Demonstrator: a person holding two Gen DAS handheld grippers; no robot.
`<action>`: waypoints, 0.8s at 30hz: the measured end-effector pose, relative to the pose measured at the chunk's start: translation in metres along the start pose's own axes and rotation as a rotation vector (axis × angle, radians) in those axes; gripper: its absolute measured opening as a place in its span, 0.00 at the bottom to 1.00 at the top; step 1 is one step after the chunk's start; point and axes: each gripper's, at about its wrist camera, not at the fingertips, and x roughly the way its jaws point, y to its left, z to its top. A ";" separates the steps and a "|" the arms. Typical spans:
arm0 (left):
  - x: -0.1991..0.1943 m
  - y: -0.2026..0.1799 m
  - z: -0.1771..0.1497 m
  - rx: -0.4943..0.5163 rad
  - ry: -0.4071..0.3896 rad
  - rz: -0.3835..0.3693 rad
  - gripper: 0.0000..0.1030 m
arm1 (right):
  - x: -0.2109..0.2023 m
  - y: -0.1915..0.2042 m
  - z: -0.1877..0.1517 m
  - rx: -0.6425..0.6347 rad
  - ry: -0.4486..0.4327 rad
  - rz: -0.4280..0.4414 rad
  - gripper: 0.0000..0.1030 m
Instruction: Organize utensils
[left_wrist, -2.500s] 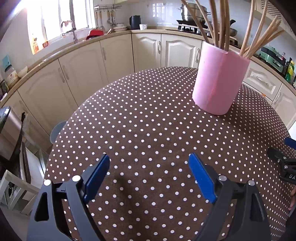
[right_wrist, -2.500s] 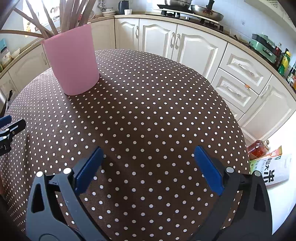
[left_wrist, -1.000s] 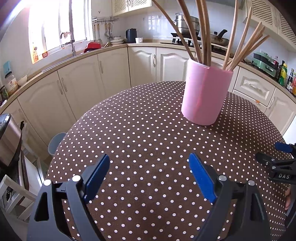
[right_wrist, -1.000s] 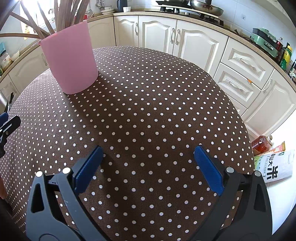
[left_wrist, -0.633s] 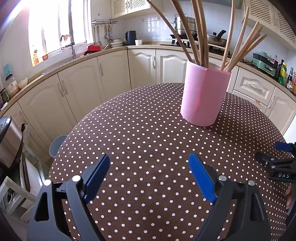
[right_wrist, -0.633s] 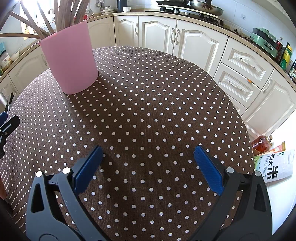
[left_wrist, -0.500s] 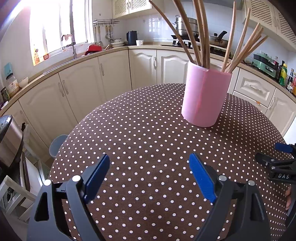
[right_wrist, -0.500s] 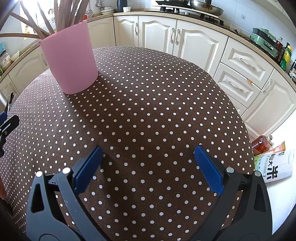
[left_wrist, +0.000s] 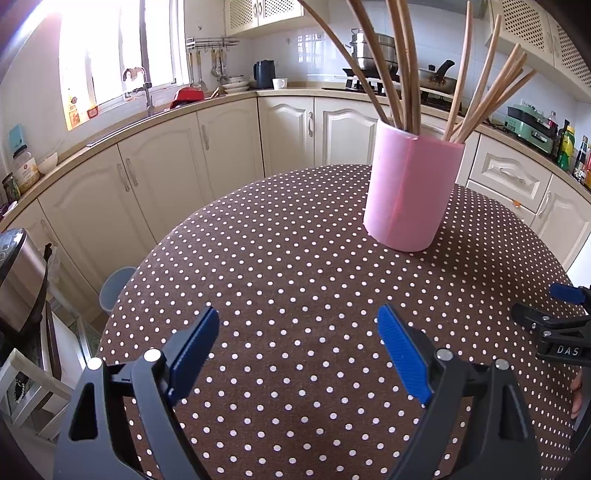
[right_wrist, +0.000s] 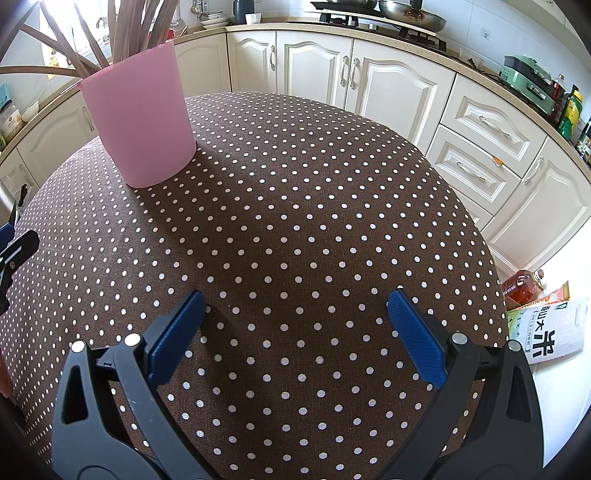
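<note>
A pink cylindrical holder (left_wrist: 410, 188) (right_wrist: 138, 114) stands upright on the far part of a round table under a brown polka-dot cloth (left_wrist: 295, 266) (right_wrist: 295, 221). Several long wooden utensils (left_wrist: 402, 62) (right_wrist: 125, 33) stick out of its top and fan outward. My left gripper (left_wrist: 297, 332) hovers open over the near cloth, well short of the holder, with nothing between its blue pads. My right gripper (right_wrist: 295, 314) is also open and empty above the cloth, the holder far off to its upper left. Each gripper's tip shows at the edge of the other's view.
Cream kitchen cabinets (left_wrist: 229, 147) (right_wrist: 406, 85) and a worktop curve around behind the table. A stove with pans (left_wrist: 399, 70) is at the back, a sink under the window (left_wrist: 144, 96) on the left. A bottle and a rice bag (right_wrist: 546, 328) lie on the floor at the right.
In the left wrist view the holder sits lower and a little farther than 2.5 seconds ago; over the last second both views hold still. Both grippers stay open.
</note>
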 end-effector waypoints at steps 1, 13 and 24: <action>0.000 0.000 0.000 0.000 -0.001 0.001 0.83 | 0.001 -0.001 0.000 0.000 0.000 0.000 0.94; -0.001 -0.002 0.000 0.003 -0.004 0.004 0.83 | 0.000 0.000 0.000 0.000 0.000 0.000 0.94; -0.001 -0.001 -0.001 0.000 -0.003 0.008 0.83 | 0.000 0.000 0.000 0.000 0.001 0.000 0.94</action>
